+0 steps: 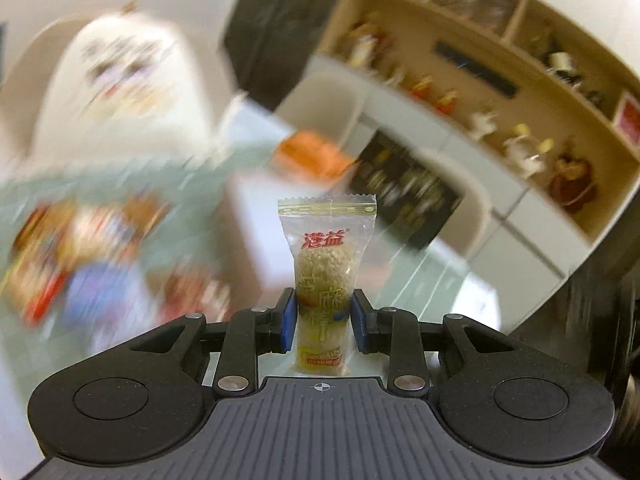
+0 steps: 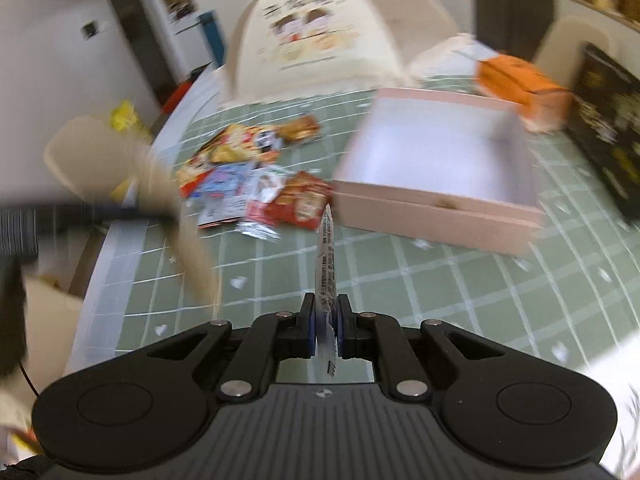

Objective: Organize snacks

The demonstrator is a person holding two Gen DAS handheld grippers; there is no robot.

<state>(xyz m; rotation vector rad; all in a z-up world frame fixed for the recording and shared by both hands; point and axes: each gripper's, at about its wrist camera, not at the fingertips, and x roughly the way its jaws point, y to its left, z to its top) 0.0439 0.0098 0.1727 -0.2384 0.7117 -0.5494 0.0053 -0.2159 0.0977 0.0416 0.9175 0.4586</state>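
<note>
Here the left gripper [image 1: 323,320] was closed on a clear snack packet [image 1: 326,276], and the right gripper [image 2: 325,326] pinched a thin wrapper [image 2: 327,264] above the green table [image 2: 440,280].

snack packet [image 1: 326,276] | red brand "港益" | yellow characters partly legible

Green grid-patterned tablecloth [image 2: 440,280] covering table; cream printed chair [image 2: 316,36] standing behind; wooden shelf [image 1: 500,80] displaying blurred figurines.
</note>
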